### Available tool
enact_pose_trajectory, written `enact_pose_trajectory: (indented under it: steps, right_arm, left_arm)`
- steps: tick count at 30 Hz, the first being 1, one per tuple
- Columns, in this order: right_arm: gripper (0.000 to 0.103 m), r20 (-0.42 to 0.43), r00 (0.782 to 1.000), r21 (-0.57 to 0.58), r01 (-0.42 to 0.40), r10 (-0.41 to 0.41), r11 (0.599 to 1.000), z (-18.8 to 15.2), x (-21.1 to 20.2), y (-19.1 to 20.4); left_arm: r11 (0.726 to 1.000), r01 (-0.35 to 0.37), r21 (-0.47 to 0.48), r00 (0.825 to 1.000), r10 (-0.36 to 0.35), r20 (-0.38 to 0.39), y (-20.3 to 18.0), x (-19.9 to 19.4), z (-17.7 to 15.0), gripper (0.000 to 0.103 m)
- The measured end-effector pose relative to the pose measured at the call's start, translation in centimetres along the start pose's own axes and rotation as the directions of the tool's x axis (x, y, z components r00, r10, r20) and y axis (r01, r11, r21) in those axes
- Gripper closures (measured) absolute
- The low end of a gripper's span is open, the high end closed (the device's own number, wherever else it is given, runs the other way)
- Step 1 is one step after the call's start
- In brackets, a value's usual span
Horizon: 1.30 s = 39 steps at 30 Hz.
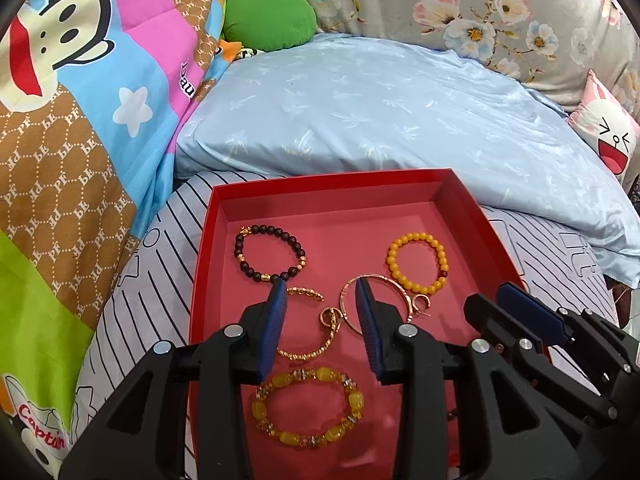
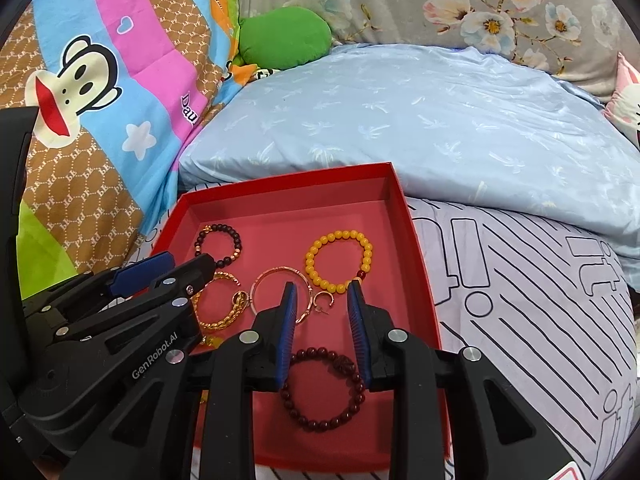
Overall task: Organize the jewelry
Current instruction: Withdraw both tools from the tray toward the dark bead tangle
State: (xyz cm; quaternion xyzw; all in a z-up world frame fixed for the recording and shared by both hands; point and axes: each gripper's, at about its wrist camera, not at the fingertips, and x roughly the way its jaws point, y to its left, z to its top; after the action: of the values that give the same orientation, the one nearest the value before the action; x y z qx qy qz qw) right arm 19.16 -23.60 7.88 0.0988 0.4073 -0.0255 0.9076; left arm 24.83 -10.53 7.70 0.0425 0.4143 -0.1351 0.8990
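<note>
the red box (image 1: pixel 208 240) lies flat on the bed, its long side pointing toward the blue pillow (image 1: pixel 380 112). bracelets lie flat inside. left gripper (image 1: pixel 320 292) and right gripper (image 2: pixel 322 292) hang over the box, fingers apart, holding nothing.

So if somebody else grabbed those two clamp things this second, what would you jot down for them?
Left gripper: open, empty, over the gold chain bracelet.
Right gripper: open, empty, above the dark red bead bracelet.
All visible jewelry lies in the red tray: dark bead bracelet, orange bead bracelet, thin bangle, small earring, chunky yellow bracelet.
Done: pieces gathered.
Left: untangle the overlapping chain and bangle, if wanted.
</note>
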Motion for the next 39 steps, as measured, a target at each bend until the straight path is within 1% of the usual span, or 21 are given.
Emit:
enact_pose_trajectory:
  steps: [11, 19, 23, 25, 26, 30, 34, 39]
  right_arm:
    - [0.077, 0.027, 1.0, 0.005, -0.001, 0.001, 1.0, -1.2, -4.2, 0.3]
    - [0.077, 0.023, 1.0, -0.007, 0.003, -0.003, 1.0, -4.6, -7.7, 0.8]
    - [0.077, 0.013, 1.0, -0.017, -0.006, 0.006, 1.0, -6.8, -9.4, 1.0]
    - [0.073, -0.002, 1.0, -0.019, -0.015, 0.015, 1.0, -8.5, -10.3, 1.0]
    - [0.073, -0.006, 1.0, -0.022, -0.015, 0.015, 1.0, -9.1, -10.5, 1.0]
    - [0.073, -0.065, 0.998, -0.036, -0.009, 0.006, 0.999, -13.1, -11.3, 0.9]
    - [0.073, -0.138, 0.99, -0.056, -0.01, 0.002, 0.998, -17.3, -11.2, 1.1]
    - [0.073, -0.176, 0.984, -0.031, -0.006, 0.0, 1.0, -20.8, -11.6, 0.4]
  left_arm:
    - [1.0, 0.022, 0.003, 0.999, -0.022, 0.023, -0.4, -3.7, -1.0, 0.069]
    - [0.999, 0.044, 0.028, 0.999, -0.044, 0.02, -1.0, -6.8, -4.1, 0.069]
    - [0.997, 0.057, 0.047, 0.998, -0.058, 0.005, -1.3, -8.2, -6.2, 0.068]
    - [0.997, 0.063, 0.044, 0.998, -0.063, -0.004, -1.1, -8.8, -7.3, 0.061]
    - [0.997, 0.064, 0.041, 0.998, -0.064, -0.006, -1.0, -9.1, -7.9, 0.06]
    - [0.998, 0.063, 0.02, 0.997, -0.062, -0.034, 0.0, -9.9, -10.6, 0.059]
    - [0.998, 0.059, -0.012, 0.994, -0.06, -0.087, 1.3, -10.0, -13.8, 0.059]
    - [0.997, 0.074, -0.005, 0.989, -0.074, -0.127, 1.5, -10.8, -17.0, 0.059]
